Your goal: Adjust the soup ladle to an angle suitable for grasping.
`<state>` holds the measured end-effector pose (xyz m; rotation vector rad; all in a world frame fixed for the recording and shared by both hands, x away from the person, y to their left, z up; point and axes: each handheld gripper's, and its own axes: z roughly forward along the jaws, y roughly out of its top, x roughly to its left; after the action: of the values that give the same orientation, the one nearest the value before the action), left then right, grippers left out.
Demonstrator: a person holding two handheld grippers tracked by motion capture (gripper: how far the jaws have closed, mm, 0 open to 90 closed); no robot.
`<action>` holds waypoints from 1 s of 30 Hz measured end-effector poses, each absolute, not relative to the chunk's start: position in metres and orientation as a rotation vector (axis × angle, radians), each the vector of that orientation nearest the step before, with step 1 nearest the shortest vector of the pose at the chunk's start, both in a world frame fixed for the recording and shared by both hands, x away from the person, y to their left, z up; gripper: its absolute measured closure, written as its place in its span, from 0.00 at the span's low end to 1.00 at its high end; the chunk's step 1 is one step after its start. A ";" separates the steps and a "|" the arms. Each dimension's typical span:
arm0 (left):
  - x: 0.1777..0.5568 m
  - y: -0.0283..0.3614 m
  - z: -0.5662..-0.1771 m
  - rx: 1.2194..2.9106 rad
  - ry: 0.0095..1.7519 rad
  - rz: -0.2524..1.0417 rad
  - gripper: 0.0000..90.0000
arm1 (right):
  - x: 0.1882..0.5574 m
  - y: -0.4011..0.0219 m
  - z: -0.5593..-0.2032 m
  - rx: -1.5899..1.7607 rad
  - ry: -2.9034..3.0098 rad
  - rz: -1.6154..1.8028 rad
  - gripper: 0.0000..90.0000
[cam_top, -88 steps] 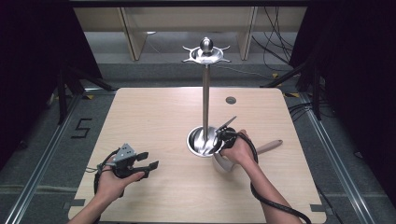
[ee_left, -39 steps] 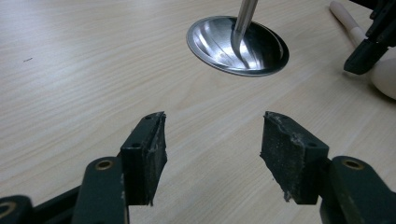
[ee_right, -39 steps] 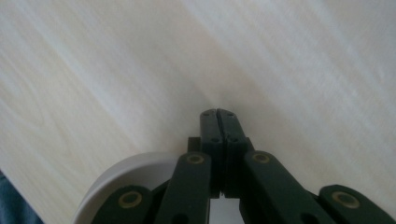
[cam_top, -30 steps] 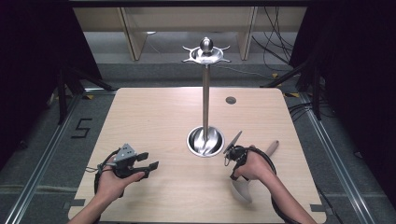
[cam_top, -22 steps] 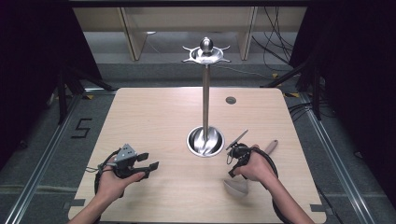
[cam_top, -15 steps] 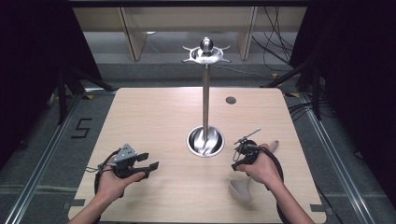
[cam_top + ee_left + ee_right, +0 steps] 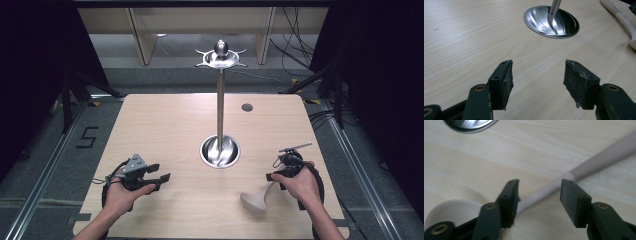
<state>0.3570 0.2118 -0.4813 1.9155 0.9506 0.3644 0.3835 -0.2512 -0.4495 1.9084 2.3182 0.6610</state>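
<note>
Pale wooden bench [image 7: 165,125]: the ladle [image 7: 544,191] is laid flat, its handle angled away from the bowl; right gripper [image 7: 539,192] fingers, just opened wide, straddle it; left gripper [image 7: 537,75] fingers are spread empty.

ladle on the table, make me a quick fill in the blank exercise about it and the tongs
1. The ladle lies flat on the wooden ____.
2. The right tongs stand ____ over the ladle's handle, their pads not pressing it.
3. The left tongs hold ____ between their pads.
4. The metal stand rises from a round ____ base.

Missing words: table; open; nothing; metal
</note>
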 end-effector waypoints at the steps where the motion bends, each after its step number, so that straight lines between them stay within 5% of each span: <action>1: 0.357 0.212 -0.481 1.916 0.947 0.362 0.44 | 0.388 -0.254 -0.451 1.946 2.295 0.658 0.45; 4: 0.357 0.211 -0.481 1.911 0.946 0.359 0.44 | 0.401 -0.251 -0.450 2.213 2.118 0.656 0.42; 12: 0.357 0.214 -0.480 1.909 0.946 0.363 0.44 | 0.441 -0.275 -0.462 2.195 2.114 0.413 0.38; 30: 0.357 0.212 -0.481 1.907 0.956 0.364 0.44 | 0.444 -0.270 -0.472 2.278 2.046 0.352 0.43</action>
<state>0.3566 0.2125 -0.4810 1.9068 0.9563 0.3635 0.4441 -0.2699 -0.4724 2.2779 2.0461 0.3520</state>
